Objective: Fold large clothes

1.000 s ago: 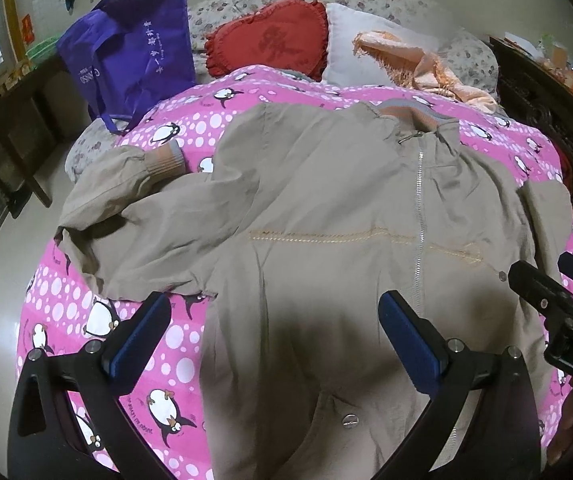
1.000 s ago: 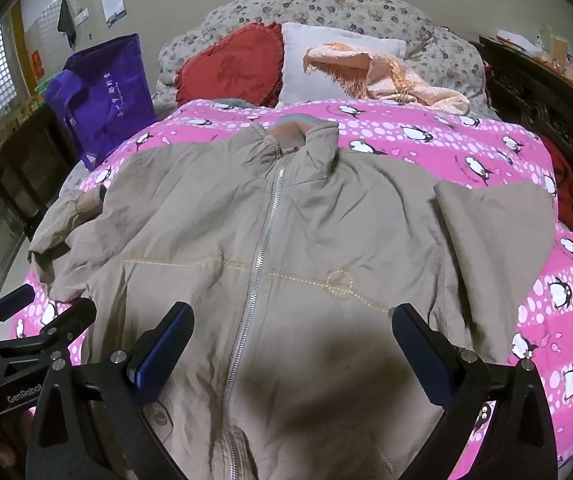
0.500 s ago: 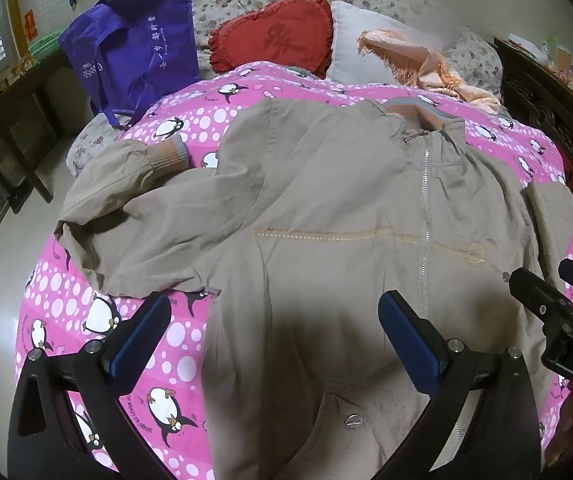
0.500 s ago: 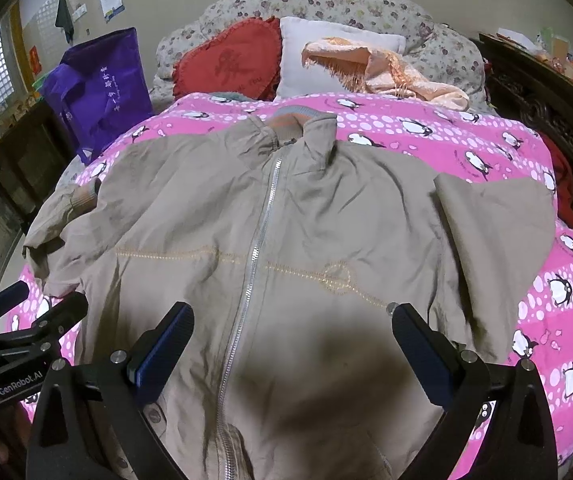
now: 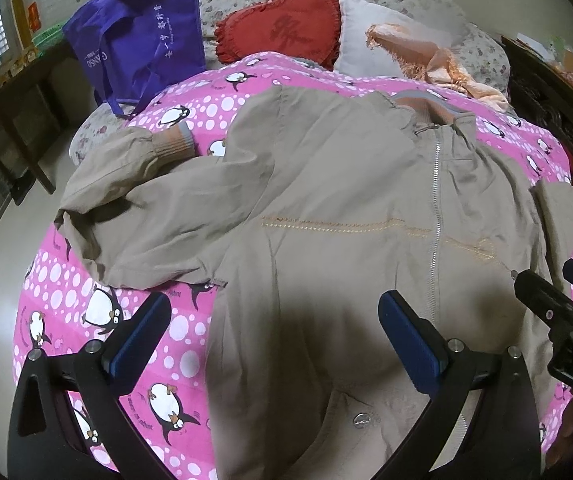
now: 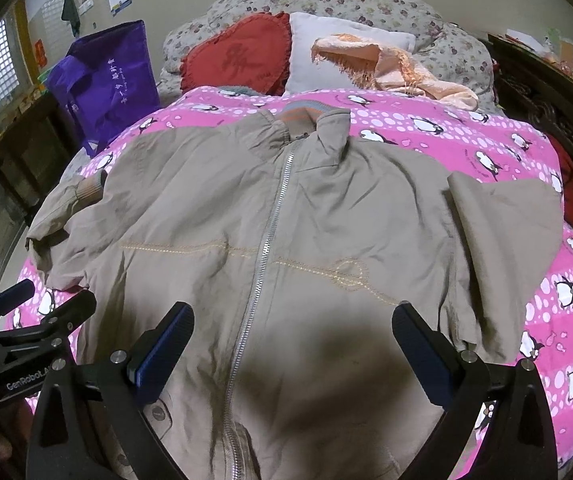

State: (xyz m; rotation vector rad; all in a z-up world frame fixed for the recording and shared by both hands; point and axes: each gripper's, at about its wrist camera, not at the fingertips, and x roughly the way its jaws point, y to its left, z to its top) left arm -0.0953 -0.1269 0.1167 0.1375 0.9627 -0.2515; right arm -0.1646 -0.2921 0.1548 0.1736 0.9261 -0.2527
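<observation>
A large beige zip-up jacket (image 5: 326,208) lies front up on the pink penguin bedspread (image 5: 66,300), collar toward the pillows. It also shows in the right wrist view (image 6: 286,240). Its left sleeve (image 5: 126,168) is bunched, with the ribbed cuff turned toward the collar. Its right sleeve (image 6: 506,220) is folded back on itself. My left gripper (image 5: 274,328) is open and empty above the jacket's lower left hem. My right gripper (image 6: 292,340) is open and empty above the lower front near the zipper. Each gripper shows at the edge of the other's view.
A purple tote bag (image 5: 142,36) stands at the bed's far left corner. A red heart cushion (image 5: 286,32), a white pillow (image 6: 326,40) and a peach scarf (image 6: 390,68) lie at the head. Dark wooden furniture (image 6: 546,88) flanks the right side, and a dark bench (image 5: 10,120) the left.
Both grippers have drifted slightly forward over the jacket and stay open. The jacket has not moved.
</observation>
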